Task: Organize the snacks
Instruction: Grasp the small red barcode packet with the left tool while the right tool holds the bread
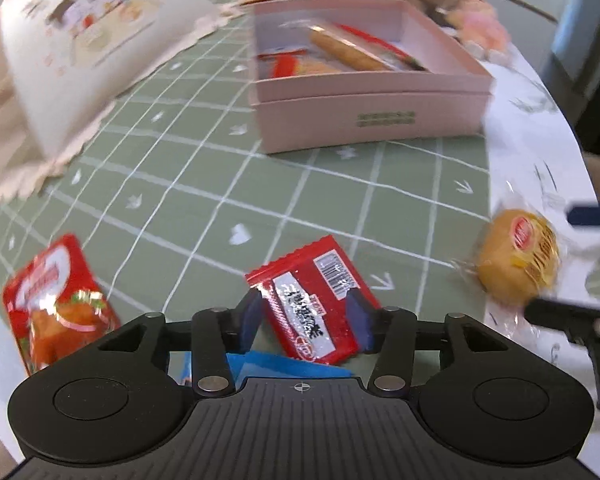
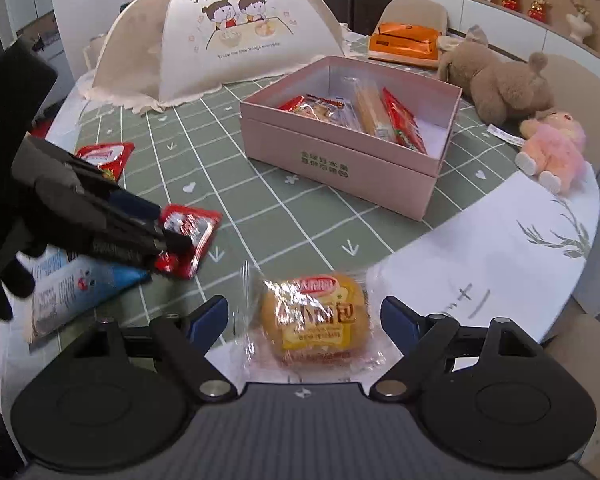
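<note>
The pink box (image 2: 340, 160) serves as landmark. Left of it, nearer the camera, the left gripper (image 1: 306, 312) is seen with fingers spread around a red snack packet (image 1: 314, 300), not pressing it. In front of the box, the right gripper (image 2: 304, 320) is held wide around a wrapped bun (image 2: 314, 320) on the worktop (image 2: 480, 248).

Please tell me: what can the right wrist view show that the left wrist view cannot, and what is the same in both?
Only the right wrist view: the small pink plush toy and the figurines on the far counter show clearly.

Only the left wrist view: the left gripper from behind, its fingers open around the red packet.

Both: the pink box, the wrapped bun, the food cover, the brown plush toy.
</note>
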